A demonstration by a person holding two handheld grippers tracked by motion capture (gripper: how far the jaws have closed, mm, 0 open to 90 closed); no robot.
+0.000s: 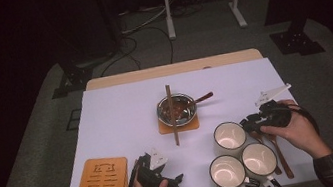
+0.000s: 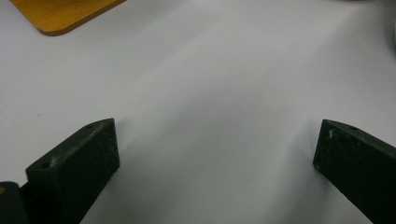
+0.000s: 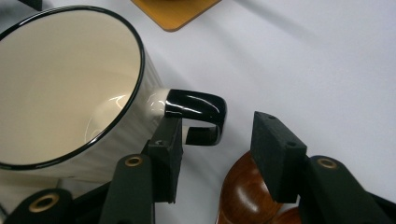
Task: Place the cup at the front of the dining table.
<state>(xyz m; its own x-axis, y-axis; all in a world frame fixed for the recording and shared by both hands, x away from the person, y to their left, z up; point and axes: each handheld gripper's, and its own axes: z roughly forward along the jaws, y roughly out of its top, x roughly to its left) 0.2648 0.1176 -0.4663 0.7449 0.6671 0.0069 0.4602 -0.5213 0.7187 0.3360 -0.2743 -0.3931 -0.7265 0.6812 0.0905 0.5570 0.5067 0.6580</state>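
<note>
**Right hand-held gripper set around a mug handle**

Nearest the high camera, at the counter's (image 1: 121, 108) front edge, stand two of three white mugs with dark rims (image 1: 227, 171) (image 1: 259, 159). From largest to smallest, the scene runs as follows.

Covered in white, the counter carries everything. At its near left corner lies a wooden board with cut-out slots (image 1: 102, 180). Near the middle, a metal bowl (image 1: 176, 110) sits on a small orange mat (image 1: 178, 126), with a brown spoon (image 1: 204, 98) leaning out of it to the right and a long wooden stick (image 1: 172, 115) laid across its rim.

The third mug (image 3: 65, 88) stands just behind the other two, close beside them. Its black handle (image 3: 198, 114) points toward the right hand-held gripper (image 3: 217, 144), which a hand brings in from the right. Those jaws stand about half open with the handle between them: the left jaw lies against the handle's lower part, while the right jaw is clear of it, so nothing is clamped. Under that gripper lie wooden spoons (image 3: 247, 191), just right of the mugs.

The left hand-held gripper (image 2: 215, 149) rests low at the counter's near edge, right of the slotted board. Its jaws are spread wide over bare white surface and grasp nothing.
</note>
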